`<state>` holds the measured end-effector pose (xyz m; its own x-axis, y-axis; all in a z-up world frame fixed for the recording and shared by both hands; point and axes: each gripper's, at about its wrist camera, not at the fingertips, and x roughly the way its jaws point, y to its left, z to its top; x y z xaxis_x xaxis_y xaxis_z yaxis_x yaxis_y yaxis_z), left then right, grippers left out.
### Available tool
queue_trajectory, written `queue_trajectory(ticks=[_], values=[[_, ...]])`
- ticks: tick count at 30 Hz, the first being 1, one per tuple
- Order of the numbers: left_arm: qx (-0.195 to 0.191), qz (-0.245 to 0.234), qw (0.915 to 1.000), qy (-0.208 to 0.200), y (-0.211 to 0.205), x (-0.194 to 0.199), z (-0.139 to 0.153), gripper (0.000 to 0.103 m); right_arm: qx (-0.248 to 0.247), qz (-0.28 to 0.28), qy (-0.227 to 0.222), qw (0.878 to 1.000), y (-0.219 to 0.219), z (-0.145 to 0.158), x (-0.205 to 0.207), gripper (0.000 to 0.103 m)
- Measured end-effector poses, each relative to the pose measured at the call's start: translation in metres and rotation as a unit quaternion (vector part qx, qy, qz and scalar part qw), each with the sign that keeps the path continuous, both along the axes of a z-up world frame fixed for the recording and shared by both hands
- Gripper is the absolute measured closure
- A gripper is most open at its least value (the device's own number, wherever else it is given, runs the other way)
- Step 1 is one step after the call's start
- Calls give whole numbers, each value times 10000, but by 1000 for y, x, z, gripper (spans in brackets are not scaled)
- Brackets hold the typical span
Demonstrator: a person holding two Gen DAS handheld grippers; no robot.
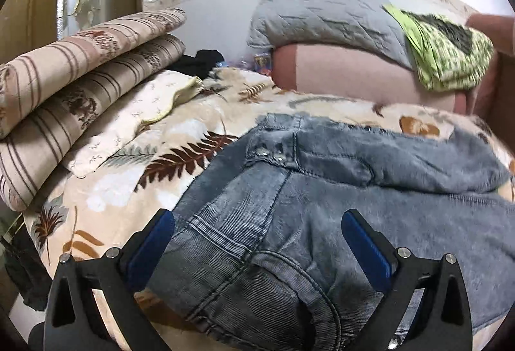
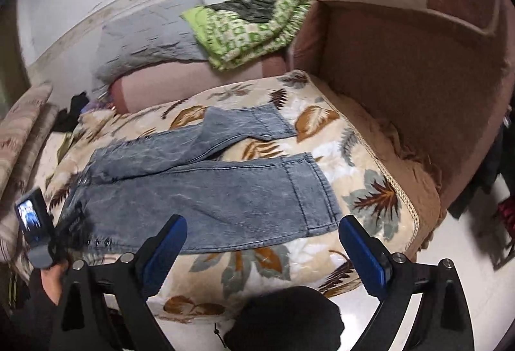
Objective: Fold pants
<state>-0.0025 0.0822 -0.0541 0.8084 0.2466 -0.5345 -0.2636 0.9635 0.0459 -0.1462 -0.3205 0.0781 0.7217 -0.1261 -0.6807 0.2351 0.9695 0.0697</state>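
The left gripper [image 1: 257,241] hangs with its blue-padded fingers [image 1: 154,241] spread wide over the waist end of the pants [image 1: 322,222], grasping nothing; the denim fills the gap between the pads, but whether the tips touch the cloth cannot be told. The right gripper [image 2: 262,241] is likewise released, its fingers [image 2: 362,251] wide apart above the near edge of the bed, with the hem of the nearer trouser leg just beyond them.

The pants [image 2: 209,193] are grey-blue jeans lying spread on the bed, waist to the left, both legs running to the right. The legs are parted, the farther one angled away and creased at mid-length. In the left wrist view the waistband and two metal studs [image 1: 270,154] show near the middle, and part of the fabric is bunched up on the far side.

Under them lies a cream blanket [image 2: 354,177] printed with brown and grey leaves. At the far left sit rolled, striped bedding [image 1: 80,87] and a pale pillow [image 1: 128,122]. At the far side lie a pink bolster [image 2: 193,80], a grey quilted cover [image 2: 148,35] and a folded green-and-white cloth [image 2: 251,29]. To the right stands a reddish-brown upholstered headboard [image 2: 402,71].
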Motion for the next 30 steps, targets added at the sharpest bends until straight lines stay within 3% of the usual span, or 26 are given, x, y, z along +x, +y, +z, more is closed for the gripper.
queue_trajectory(ticks=[19, 22, 26, 30], values=[[-60, 148, 9999, 8, 8, 4, 4, 0, 200, 208, 33, 9996, 8, -9, 5, 4], [-520, 110, 9985, 159, 25, 5, 13, 0, 591, 322, 135, 9976, 2, -27, 15, 3], [-1457, 141, 9878, 538, 52, 10, 15, 0, 1184, 329, 495, 9912, -23, -62, 35, 3], [-1722, -61, 9802, 974, 54, 32, 23, 0, 2288, -89, 677, 9711, -79, -87, 75, 3]])
